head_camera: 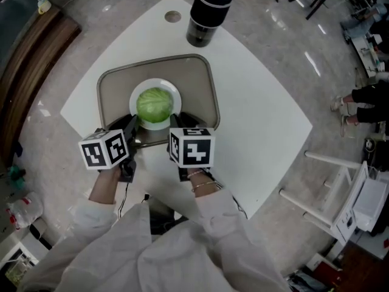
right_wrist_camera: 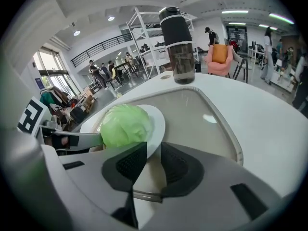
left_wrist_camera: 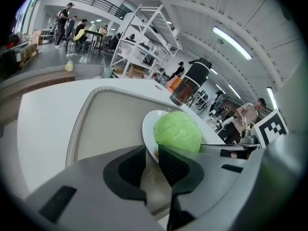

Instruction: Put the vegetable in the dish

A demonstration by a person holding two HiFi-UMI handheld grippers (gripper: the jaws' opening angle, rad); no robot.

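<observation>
Centrally, a round pale-green head of cabbage [head_camera: 154, 104] is shown lying on a round white plate [head_camera: 174, 93], and most of the plate's well is filled by it. The plate is set flat inside a beige rectangular tray with rounded corners [head_camera: 206, 81], toward the tray's near edge. The tray is carried on a white square table [head_camera: 261, 108]. A tall bottle with a black lid and a dark translucent body [head_camera: 208, 12] is stood upright on the table just beyond the tray's far right corner. A small round brown inset [head_camera: 172, 16] is seen in the tabletop to the bottle's left.

Both grippers are held at the plate's near rim, one at each side of the cabbage, and are angled downward.

Left gripper [left_wrist_camera: 151, 165]: the jaws are set a narrow way apart, with the plate's rim running into the gap. The rim is seen close against the right-hand pad, while tray surface shows between it and the other pad, so the rim is not clamped.

Right gripper [right_wrist_camera: 153, 160]: the jaws are likewise parted narrowly about the rim. The rim lies at the left-hand pad, and a strip of tray is left visible beside the opposite pad.

White sleeves [head_camera: 182, 242] are seen behind the two grippers.
</observation>
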